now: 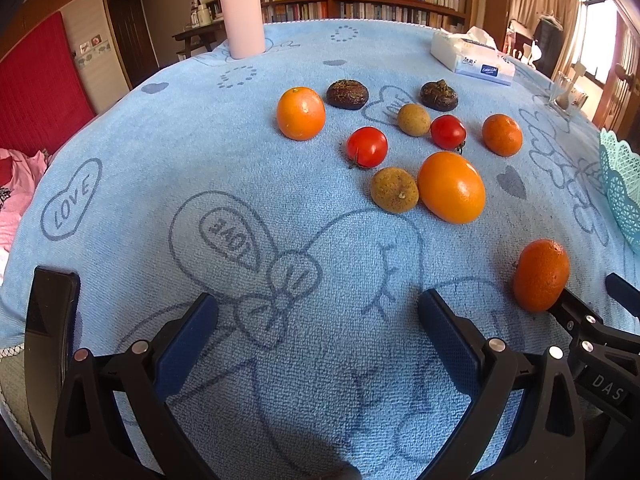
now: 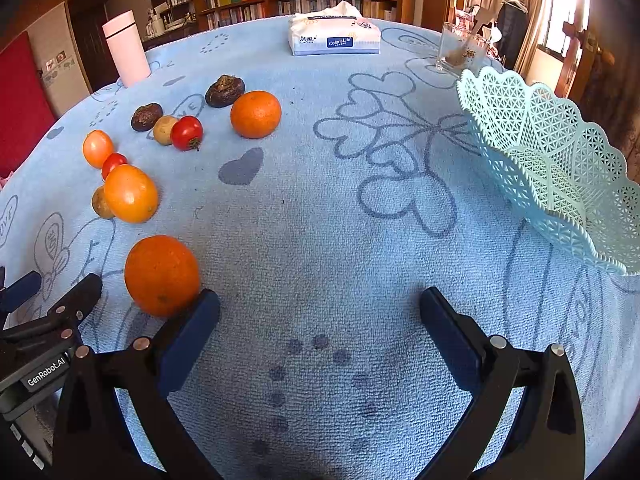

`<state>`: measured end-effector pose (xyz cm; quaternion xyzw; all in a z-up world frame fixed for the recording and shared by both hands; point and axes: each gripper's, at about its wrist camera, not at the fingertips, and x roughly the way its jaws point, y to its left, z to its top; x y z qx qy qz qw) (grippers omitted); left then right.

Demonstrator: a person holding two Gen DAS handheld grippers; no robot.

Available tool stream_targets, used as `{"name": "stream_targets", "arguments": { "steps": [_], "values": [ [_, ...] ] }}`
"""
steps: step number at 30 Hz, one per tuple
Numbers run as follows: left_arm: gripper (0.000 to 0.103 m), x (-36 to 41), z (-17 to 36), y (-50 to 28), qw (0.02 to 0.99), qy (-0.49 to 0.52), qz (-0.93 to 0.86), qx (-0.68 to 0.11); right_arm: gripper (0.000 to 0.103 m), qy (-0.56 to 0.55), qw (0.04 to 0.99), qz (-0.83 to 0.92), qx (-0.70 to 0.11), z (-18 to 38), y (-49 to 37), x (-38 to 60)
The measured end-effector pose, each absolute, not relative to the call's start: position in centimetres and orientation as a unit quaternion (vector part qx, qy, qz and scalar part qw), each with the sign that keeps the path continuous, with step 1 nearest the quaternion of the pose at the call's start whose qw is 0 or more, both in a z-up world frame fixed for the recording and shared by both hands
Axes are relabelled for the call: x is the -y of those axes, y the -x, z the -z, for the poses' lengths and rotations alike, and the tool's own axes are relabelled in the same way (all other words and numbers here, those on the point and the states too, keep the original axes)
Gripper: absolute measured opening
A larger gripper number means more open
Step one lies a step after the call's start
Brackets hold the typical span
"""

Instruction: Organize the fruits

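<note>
Both tools [image 1: 318, 336] [image 2: 320, 330] low — jaws spread

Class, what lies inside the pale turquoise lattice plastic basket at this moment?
The pale turquoise lattice plastic basket shows no fruit in its visible interior; its near wall hides the lowest part. All fruit sits on the blue towel.

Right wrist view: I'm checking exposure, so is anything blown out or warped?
Right wrist view: window blown out, basket rim bowed by fisheye. Left wrist view: window glares too, table edge curves, fruit sharp.
</note>
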<state>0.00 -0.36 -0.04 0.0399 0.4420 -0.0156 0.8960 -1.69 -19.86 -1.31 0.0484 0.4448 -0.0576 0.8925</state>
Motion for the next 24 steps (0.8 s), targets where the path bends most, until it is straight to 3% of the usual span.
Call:
{"name": "stream_targets", "arguments": {
  "steps": [24],
  "values": [
    [0.098, 0.31, 0.08, -0.11, 0.894, -0.038, 0.007, -0.446, 0.101, -0.037, 0.891, 0.047, -0.45, 1.28, 1.54, 19.72]
  ]
}}
